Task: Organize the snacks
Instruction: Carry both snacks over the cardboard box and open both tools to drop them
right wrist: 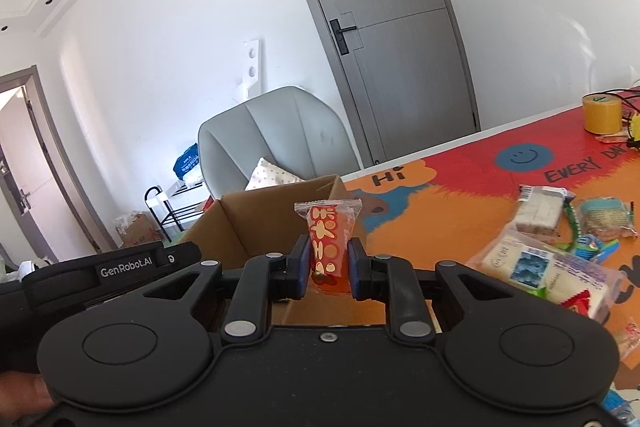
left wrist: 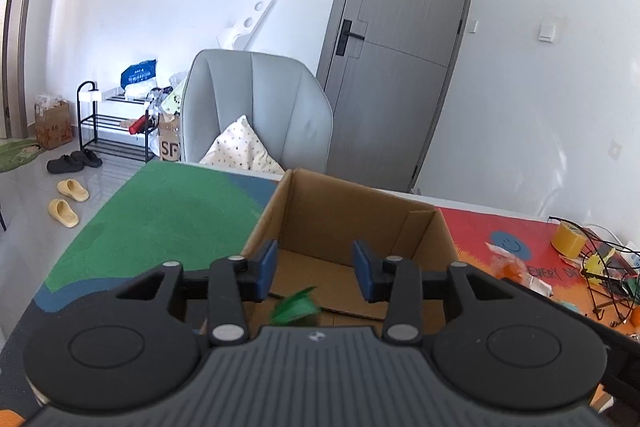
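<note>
An open cardboard box (left wrist: pixel 352 219) stands on the table; it also shows in the right wrist view (right wrist: pixel 248 223). My left gripper (left wrist: pixel 315 269) is open over the box, and a blurred green snack packet (left wrist: pixel 296 309) is below it inside the box. My right gripper (right wrist: pixel 329 269) is shut on a red snack packet (right wrist: pixel 329 243) with a pale pattern, held upright just right of the box. Several wrapped snacks (right wrist: pixel 544 267) lie on the table to the right.
The table has a colourful mat (right wrist: pixel 480 171), green on the left (left wrist: pixel 160 219). A yellow tape roll (right wrist: pixel 601 113) and cables (left wrist: pixel 604 267) sit at the far right. A grey chair (left wrist: pixel 256 107) stands behind the table. The left gripper's body (right wrist: pixel 100 275) is beside my right gripper.
</note>
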{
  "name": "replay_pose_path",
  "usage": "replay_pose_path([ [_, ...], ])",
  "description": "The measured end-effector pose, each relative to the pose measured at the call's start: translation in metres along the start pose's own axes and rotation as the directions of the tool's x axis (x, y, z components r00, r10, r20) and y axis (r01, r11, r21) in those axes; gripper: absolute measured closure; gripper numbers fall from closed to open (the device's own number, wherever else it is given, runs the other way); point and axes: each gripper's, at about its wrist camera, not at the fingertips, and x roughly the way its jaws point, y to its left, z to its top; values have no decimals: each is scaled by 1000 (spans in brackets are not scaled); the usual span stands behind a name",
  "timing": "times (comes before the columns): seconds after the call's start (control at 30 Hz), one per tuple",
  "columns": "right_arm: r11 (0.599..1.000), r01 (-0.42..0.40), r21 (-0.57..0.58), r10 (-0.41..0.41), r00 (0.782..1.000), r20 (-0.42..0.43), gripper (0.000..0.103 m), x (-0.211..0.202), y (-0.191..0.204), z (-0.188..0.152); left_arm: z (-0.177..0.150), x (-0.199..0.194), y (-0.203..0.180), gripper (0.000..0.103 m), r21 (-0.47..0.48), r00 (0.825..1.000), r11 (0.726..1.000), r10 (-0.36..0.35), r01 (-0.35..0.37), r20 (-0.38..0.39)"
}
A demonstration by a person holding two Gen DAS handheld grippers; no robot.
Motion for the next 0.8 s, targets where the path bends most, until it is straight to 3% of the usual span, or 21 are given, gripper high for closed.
replay_pose_path([
  [0.37,999,-43,-33,44,999,25,80,15,25,1,3,-17,19,24,-80,998,995,61,-58,27],
  [0.5,999,-28,-35,29,999,41,61,11,24,0,1,-18,26,13,-107,993,988,115,-112,20],
  [0.63,1000,-1,16,0,999,52,47,-1,13,-1,-3,-14,23,13,-102,991,985,134,-136,-21],
  [0.8,996,71,48,-73,996,54,27,-16,-3,-6,-9,-19,11,13,-82,993,990,117,-118,-15],
])
